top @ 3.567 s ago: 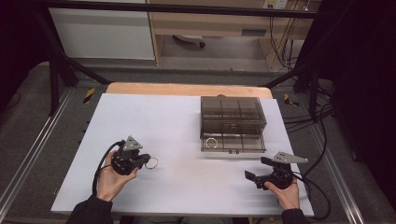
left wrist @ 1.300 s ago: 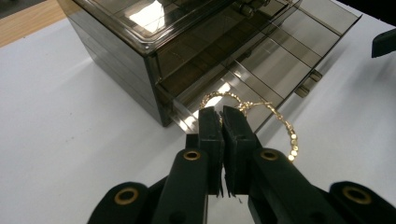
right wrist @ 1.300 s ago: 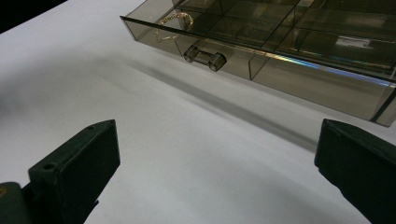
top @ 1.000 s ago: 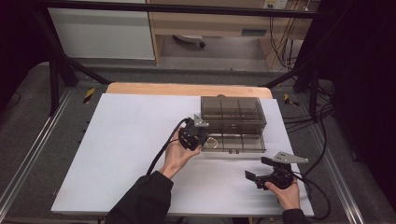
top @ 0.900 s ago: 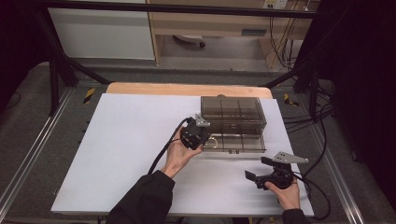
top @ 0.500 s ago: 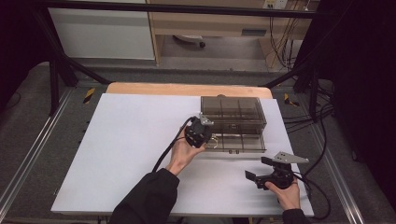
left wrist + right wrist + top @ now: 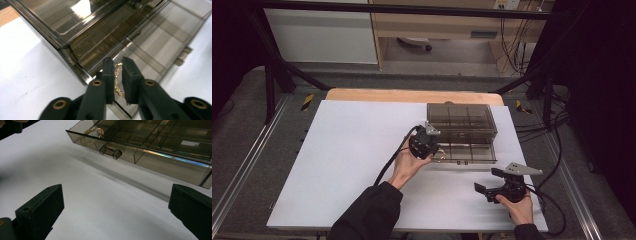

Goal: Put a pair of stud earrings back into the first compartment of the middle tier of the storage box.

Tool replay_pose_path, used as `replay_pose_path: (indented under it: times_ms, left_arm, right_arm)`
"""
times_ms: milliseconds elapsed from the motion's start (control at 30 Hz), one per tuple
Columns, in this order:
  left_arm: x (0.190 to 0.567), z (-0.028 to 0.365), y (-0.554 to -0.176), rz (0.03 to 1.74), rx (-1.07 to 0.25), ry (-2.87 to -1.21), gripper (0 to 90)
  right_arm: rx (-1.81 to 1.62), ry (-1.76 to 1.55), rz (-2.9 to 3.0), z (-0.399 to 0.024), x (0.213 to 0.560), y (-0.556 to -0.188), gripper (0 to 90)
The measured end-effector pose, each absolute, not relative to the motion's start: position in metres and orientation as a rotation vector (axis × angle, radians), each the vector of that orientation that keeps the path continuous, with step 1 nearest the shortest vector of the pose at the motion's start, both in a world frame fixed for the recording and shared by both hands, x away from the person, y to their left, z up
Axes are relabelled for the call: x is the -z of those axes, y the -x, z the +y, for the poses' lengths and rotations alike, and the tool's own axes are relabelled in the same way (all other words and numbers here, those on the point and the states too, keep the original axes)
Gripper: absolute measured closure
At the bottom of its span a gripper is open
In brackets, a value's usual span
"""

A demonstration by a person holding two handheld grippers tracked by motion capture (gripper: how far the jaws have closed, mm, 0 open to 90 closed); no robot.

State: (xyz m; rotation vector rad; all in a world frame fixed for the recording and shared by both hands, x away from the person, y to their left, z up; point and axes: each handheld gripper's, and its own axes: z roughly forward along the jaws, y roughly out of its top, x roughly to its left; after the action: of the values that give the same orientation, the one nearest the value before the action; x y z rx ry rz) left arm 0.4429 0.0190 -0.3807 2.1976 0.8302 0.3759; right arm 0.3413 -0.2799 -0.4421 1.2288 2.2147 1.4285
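A smoky transparent organiser box (image 7: 460,120) stands at the table's far right with its bottom drawer (image 7: 469,153) pulled out. A gold chain bracelet (image 7: 117,83) (image 7: 91,133) lies in the drawer's left front compartment. My left gripper (image 7: 435,151) (image 7: 118,62) hangs over that corner. Its jaws have just been opening and stand a narrow gap apart, with the chain in the gap below and the pads off it. My right gripper (image 7: 488,181) (image 7: 116,195) rests wide open on the table in front of the drawer, holding nothing.
The drawer's front handle (image 7: 110,151) faces the right gripper. White paper (image 7: 357,150) covers the table, with a wooden strip (image 7: 412,96) at the far edge. Metal frame rails and cables run along both sides.
The left hand has travelled from the table's left side to the drawer's left front corner, then crept slightly further over it in the last second. The right hand has stayed put.
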Motion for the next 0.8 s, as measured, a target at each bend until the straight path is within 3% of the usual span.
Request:
replay_pose_path:
  times_ms: [500,800]
  left_arm:
    - [0.376,0.087,-0.416,0.815,-0.366,-2.19,37.1]
    - [0.392,0.145,-0.407,0.897,-0.391,-2.141,23.4]
  right_arm:
    - [-1.418,-1.233,2.217,-0.279,0.443,-0.341,0.6]
    - [-1.409,-1.233,2.22,-0.279,0.443,-0.342,0.6]
